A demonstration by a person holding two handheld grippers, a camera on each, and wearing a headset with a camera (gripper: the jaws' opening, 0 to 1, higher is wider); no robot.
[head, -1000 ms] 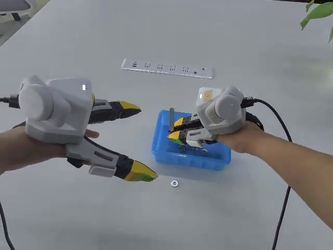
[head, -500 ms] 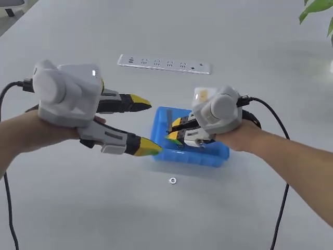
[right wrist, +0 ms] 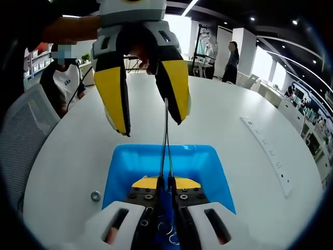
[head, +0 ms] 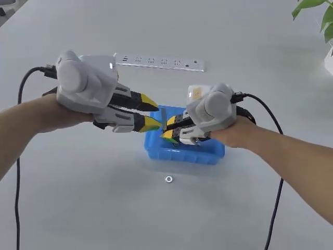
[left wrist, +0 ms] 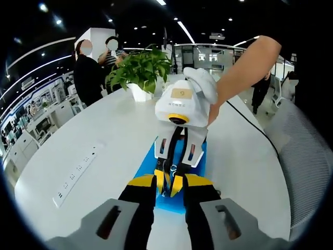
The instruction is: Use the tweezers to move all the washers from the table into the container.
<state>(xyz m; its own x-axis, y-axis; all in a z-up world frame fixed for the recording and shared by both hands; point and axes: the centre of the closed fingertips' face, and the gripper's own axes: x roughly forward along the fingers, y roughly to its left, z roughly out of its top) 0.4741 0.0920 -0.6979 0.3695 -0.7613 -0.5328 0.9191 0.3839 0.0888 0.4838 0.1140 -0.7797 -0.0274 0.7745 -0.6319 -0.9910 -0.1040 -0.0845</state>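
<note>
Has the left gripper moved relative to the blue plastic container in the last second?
Yes: the left gripper has come rightward to the left rim of the blue plastic container, jaws narrower.

The tabletop is smooth and matt, in a pale grey. The container is blue plastic with a light shine on its walls. The tweezers are thin bare metal, and the washer is also bright metal. The left tool and the right tool have matt pale grey plastic shells and yellow tips that look rubbery. The power strip is white plastic.
</note>
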